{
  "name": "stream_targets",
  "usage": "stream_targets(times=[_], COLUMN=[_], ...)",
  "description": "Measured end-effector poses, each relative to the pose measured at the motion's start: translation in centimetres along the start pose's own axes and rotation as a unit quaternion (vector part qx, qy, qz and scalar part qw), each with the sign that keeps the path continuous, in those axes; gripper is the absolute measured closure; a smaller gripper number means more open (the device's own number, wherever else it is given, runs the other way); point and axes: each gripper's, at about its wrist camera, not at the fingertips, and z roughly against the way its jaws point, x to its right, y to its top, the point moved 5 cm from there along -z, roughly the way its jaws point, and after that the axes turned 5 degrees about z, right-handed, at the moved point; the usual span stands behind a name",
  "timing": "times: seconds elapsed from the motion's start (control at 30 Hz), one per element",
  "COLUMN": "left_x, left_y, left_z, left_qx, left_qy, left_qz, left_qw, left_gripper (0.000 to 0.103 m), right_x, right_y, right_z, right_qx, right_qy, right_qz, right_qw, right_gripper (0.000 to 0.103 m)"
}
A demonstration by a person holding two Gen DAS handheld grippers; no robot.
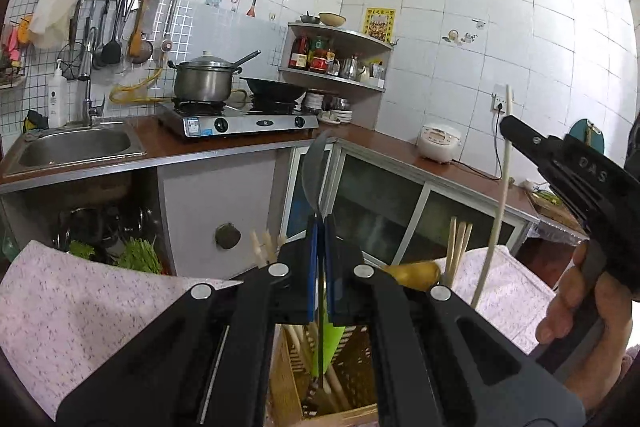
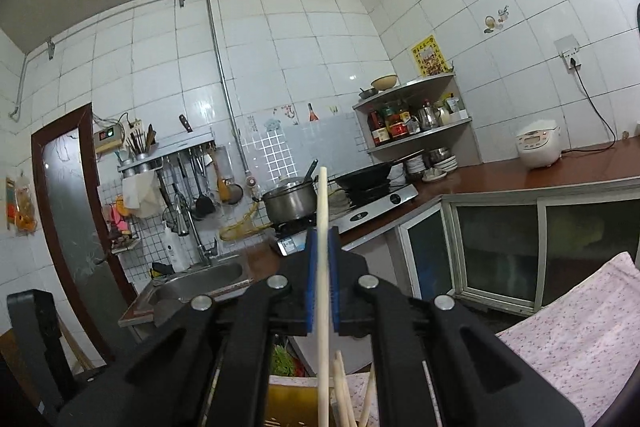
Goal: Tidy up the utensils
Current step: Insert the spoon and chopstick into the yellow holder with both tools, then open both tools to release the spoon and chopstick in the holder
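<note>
My left gripper (image 1: 319, 223) is shut on a metal spoon (image 1: 314, 171) held upright, bowl up, with a green handle (image 1: 326, 347) reaching down into a wooden utensil box (image 1: 288, 379). My right gripper (image 2: 322, 235) is shut on a long pale chopstick (image 2: 323, 203) held upright; it shows in the left wrist view (image 1: 498, 195) too, with the right gripper body (image 1: 576, 171) and the hand at the right. More chopsticks (image 1: 458, 247) stand in the box, also seen in the right wrist view (image 2: 344, 395).
A pink patterned cloth (image 1: 80, 307) covers the table under the box. A yellow object (image 1: 416, 273) lies behind the box. Beyond are a counter with sink (image 1: 76, 147), gas stove (image 1: 240, 119), pot, wok, rice cooker (image 1: 440, 143) and corner shelf.
</note>
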Motion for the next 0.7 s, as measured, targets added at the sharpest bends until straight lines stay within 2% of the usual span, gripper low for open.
stream_targets(times=[0.13, 0.23, 0.47, 0.5, 0.53, 0.57, 0.6, 0.67, 0.7], left_x=[-0.3, -0.8, -2.0, -1.9, -1.9, -1.9, -1.8, -1.9, -2.0], left_y=[-1.9, -3.0, -4.1, -3.9, -3.7, -3.6, -3.4, -3.3, -3.3], left_z=[0.2, 0.4, 1.7, 2.1, 2.9, 3.7, 4.7, 6.7, 7.4], left_qx=[-0.012, -0.024, -0.065, -0.066, -0.065, -0.066, -0.063, -0.056, -0.057], left_qy=[-0.009, -0.009, -0.014, -0.012, -0.007, -0.002, 0.003, 0.016, 0.025], left_qz=[-0.006, -0.003, 0.034, 0.035, 0.036, 0.036, 0.039, 0.041, 0.039], left_qw=[0.9999, 0.9997, 0.9972, 0.9971, 0.9972, 0.9972, 0.9973, 0.9974, 0.9973], left_gripper=[0.101, 0.101, 0.098, 0.096, 0.087, 0.07, 0.062, 0.037, 0.034], right_x=[0.0, 0.0, -0.4, -0.3, -0.3, -0.1, 0.0, 0.0, 0.1], right_y=[-2.3, -4.6, -8.5, -8.7, -8.8, -8.7, -8.5, -8.0, -7.8], right_z=[0.3, 0.5, 0.5, 0.7, 1.0, 1.6, 2.3, 4.0, 5.2], right_qx=[-0.016, -0.043, -0.148, -0.165, -0.172, -0.174, -0.172, -0.175, -0.18], right_qy=[0.008, 0.007, 0.005, 0.002, 0.001, -0.002, -0.006, -0.013, -0.022], right_qz=[0.013, 0.032, 0.078, 0.079, 0.078, 0.075, 0.075, 0.083, 0.088], right_qw=[1.0, 0.999, 0.986, 0.983, 0.982, 0.982, 0.982, 0.981, 0.979], right_gripper=[0.097, 0.097, 0.094, 0.088, 0.065, 0.045, 0.042, 0.042, 0.042])
